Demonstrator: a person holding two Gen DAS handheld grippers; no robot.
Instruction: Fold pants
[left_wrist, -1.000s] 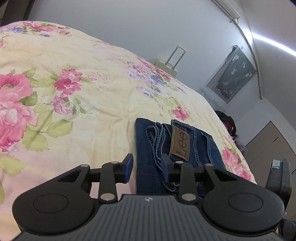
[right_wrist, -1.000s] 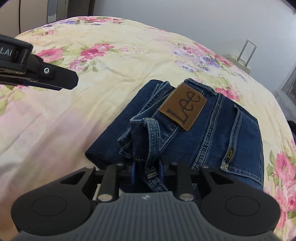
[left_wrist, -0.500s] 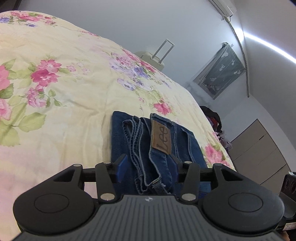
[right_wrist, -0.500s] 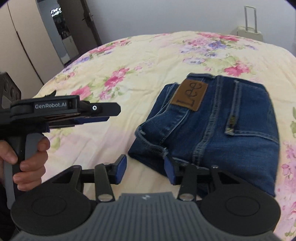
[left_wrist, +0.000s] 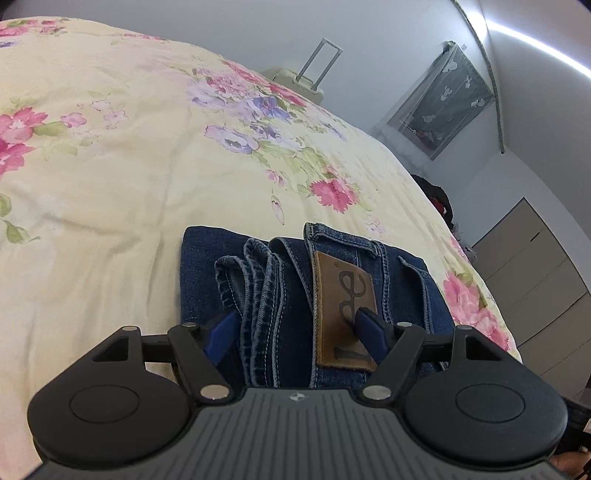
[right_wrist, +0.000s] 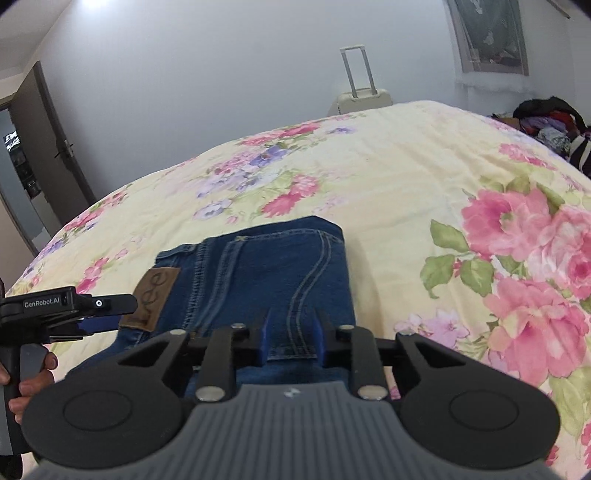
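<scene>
With your left gripper (left_wrist: 295, 328) opening astride the folded jeans' (left_wrist: 288, 280) waistband, close your right gripper (right_wrist: 291, 334) squarely on denim.

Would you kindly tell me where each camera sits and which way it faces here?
Left wrist: rides the left gripper, looking down its opening fingers at the jeans' waistband edge and leather patch; no body visible.
Right wrist: rides the right gripper, closing over the jeans' other end; the left gripper and the hand holding it show.
Shared: jeans, patch, floral bedspread, suitcase.
</scene>
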